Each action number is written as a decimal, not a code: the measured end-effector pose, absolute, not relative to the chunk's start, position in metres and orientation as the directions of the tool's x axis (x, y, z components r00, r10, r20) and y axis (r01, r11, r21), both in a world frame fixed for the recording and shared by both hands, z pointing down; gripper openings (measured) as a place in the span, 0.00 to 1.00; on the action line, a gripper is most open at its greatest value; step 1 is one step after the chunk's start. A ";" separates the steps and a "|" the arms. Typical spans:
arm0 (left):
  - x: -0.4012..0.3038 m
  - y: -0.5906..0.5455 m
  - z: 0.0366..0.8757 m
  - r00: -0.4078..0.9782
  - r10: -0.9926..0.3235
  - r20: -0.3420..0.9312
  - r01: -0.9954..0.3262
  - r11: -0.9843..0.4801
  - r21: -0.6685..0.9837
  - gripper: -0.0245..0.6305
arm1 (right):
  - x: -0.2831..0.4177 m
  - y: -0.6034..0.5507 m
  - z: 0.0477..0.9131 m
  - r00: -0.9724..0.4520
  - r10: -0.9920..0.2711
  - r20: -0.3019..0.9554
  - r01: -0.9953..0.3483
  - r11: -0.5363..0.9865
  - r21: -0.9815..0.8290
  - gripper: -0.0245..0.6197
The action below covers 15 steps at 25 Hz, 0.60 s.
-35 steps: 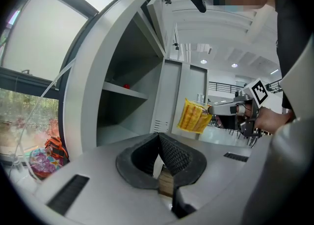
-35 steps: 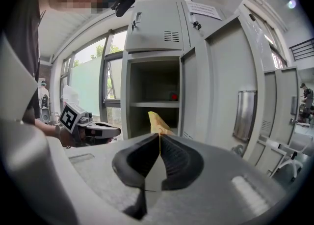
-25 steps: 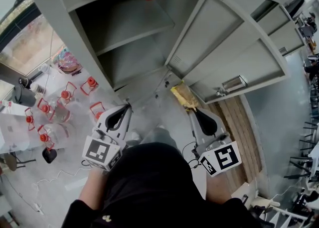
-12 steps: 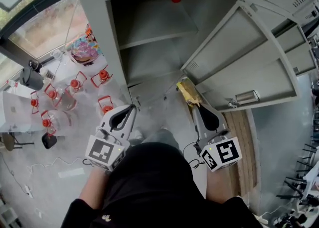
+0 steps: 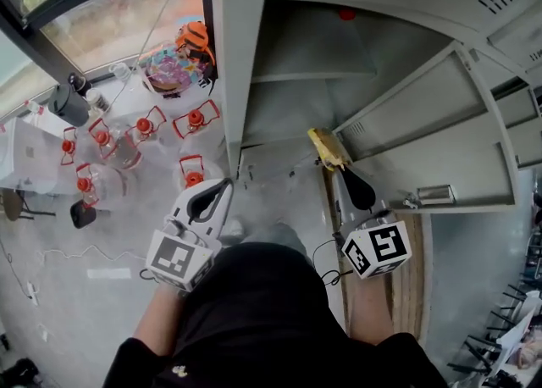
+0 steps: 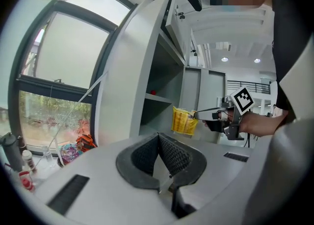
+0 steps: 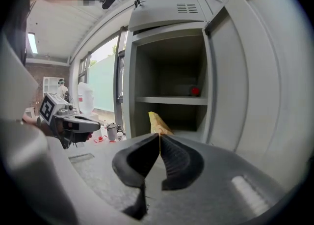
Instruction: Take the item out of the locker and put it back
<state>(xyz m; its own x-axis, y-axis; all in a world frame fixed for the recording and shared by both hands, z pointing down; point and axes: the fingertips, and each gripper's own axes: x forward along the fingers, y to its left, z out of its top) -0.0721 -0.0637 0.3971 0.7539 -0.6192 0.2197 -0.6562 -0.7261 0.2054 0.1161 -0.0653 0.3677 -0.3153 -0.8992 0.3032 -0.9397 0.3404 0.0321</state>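
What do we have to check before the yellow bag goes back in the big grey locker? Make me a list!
1. Right gripper shut on the yellow crinkly packet: ok.
2. Door of the grey metal locker swung open: ok.
3. Space under the shelf free: ok as far as it shows; the packet hides part of it.
4. Small red object out of the way: ok, it sits at the back on the shelf.
5. Left gripper out of the path: ok, shut on nothing, off to the side.
6. Packet inside the locker: not ok, it hangs in front of the opening.
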 end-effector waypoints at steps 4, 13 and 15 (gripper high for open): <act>-0.085 -0.067 0.399 0.729 -0.648 0.221 -0.684 -0.699 0.207 0.05 | 0.105 -0.086 0.375 -0.338 -0.886 0.316 -0.928 0.371 0.047 0.05; -0.107 -0.073 0.401 0.685 -0.694 0.222 -0.728 -0.651 0.214 0.06 | 0.085 -0.130 0.390 -0.349 -0.869 0.350 -0.908 0.406 0.103 0.05; -0.110 -0.074 0.402 0.678 -0.700 0.224 -0.735 -0.644 0.213 0.06 | 0.082 -0.140 0.396 -0.350 -0.865 0.360 -0.904 0.413 0.114 0.05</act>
<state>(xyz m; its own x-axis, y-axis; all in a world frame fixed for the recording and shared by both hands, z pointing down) -0.1100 -0.0744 0.4016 0.6783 -0.6999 0.2236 -0.7347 -0.6441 0.2128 0.0819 -0.1401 0.3956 -0.3497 -0.8649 0.3602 -0.9037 0.4128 0.1138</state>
